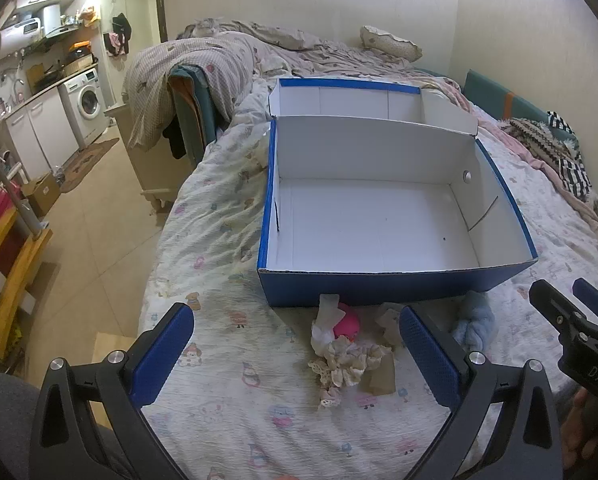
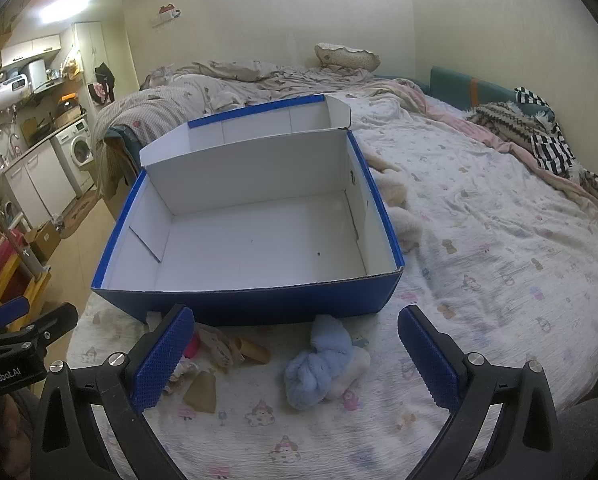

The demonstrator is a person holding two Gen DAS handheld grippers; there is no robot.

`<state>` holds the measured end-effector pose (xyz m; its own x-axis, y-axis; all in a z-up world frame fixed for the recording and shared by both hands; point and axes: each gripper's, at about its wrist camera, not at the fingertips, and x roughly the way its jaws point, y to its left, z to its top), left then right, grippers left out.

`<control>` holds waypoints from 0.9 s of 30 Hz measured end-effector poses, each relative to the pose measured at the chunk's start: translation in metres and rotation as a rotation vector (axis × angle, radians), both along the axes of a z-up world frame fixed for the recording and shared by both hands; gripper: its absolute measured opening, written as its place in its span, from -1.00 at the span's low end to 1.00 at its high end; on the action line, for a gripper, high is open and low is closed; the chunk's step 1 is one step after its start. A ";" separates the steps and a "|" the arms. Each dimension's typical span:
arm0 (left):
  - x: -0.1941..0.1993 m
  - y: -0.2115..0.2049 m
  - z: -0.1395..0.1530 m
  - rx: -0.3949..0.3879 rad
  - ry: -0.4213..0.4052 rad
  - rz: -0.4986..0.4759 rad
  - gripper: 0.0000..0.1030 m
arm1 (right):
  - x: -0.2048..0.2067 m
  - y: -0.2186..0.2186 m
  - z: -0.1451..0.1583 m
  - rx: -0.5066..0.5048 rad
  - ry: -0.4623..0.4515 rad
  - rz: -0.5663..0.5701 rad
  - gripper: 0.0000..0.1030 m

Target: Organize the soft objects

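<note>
So far the blue box [image 1: 395, 216] holds nothing; the lacy bundle [image 1: 345, 354] and blue plush [image 2: 319, 364] lie just before it, left tool [image 1: 297, 350] and right tool [image 2: 295, 354] both spread wide, empty.

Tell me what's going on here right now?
A person holds a gripper in each hand over a bed. Both the left gripper and the right gripper are open and empty. The blue box holds nothing yet; the blue sock bundle and the lacy pink pile lie before it.
</note>
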<state>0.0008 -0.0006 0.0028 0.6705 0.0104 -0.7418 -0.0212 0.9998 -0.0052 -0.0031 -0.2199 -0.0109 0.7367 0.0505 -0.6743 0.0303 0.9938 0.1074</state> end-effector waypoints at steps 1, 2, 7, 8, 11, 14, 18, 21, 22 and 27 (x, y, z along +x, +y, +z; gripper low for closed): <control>0.000 0.000 0.000 0.001 0.000 0.000 0.99 | 0.000 0.000 0.000 0.000 0.000 0.000 1.00; 0.000 0.000 0.000 0.000 0.000 0.000 0.99 | 0.000 0.000 0.000 0.000 0.000 0.000 1.00; 0.000 0.002 -0.003 0.002 0.000 0.002 0.99 | 0.000 0.000 0.000 -0.001 0.000 0.000 1.00; -0.001 0.002 -0.003 0.002 0.000 0.001 0.99 | 0.000 0.000 0.000 0.000 0.000 0.000 1.00; -0.001 0.002 -0.003 0.002 0.000 0.001 0.99 | 0.001 0.000 0.000 -0.001 -0.001 0.000 1.00; -0.001 0.002 -0.003 0.002 0.000 0.001 0.99 | 0.001 0.001 0.000 -0.001 0.000 -0.001 1.00; 0.000 0.000 -0.005 0.008 -0.001 0.004 0.99 | 0.001 0.001 0.000 -0.001 -0.001 0.000 1.00; 0.001 0.000 -0.004 0.012 0.002 0.011 0.99 | 0.001 0.001 0.000 0.000 -0.002 -0.001 1.00; 0.001 0.000 -0.005 0.013 0.003 0.013 0.99 | 0.001 0.001 0.000 0.000 -0.002 -0.001 1.00; 0.000 0.001 -0.003 0.015 0.001 0.019 0.99 | 0.000 0.000 0.000 -0.002 -0.002 0.000 1.00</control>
